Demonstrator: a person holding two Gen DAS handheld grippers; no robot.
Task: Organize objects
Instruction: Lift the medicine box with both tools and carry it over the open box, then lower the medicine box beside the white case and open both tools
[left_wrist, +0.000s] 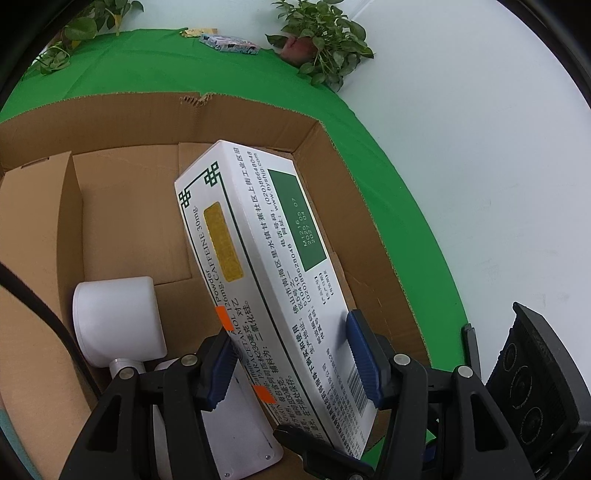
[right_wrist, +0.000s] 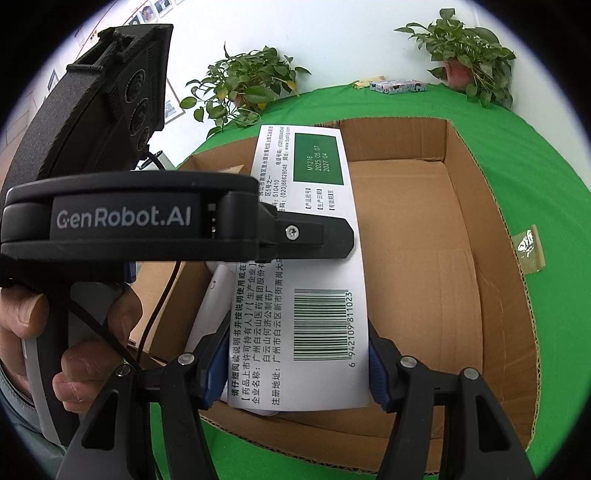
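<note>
A long white medicine box (left_wrist: 258, 240) with green print and a barcode hangs tilted over an open cardboard carton (left_wrist: 129, 118). My left gripper (left_wrist: 291, 363) is shut on the medicine box, its blue pads pressing on both long sides near the lower end. In the right wrist view, my right gripper (right_wrist: 297, 369) is shut on the same medicine box (right_wrist: 317, 206) at the barcode end. There the left tool's black finger (right_wrist: 314, 236) lies across the box's middle, above the carton (right_wrist: 406, 136).
Inside the carton lie a white jar (left_wrist: 118, 317) and a flat white device (left_wrist: 240, 424), beside a cardboard divider (left_wrist: 66, 206). Potted plants (right_wrist: 469, 55) and a small patterned pack (right_wrist: 399, 86) sit at the far edge of the green cloth (right_wrist: 535, 184). A person's hand (right_wrist: 29, 332) holds the left tool.
</note>
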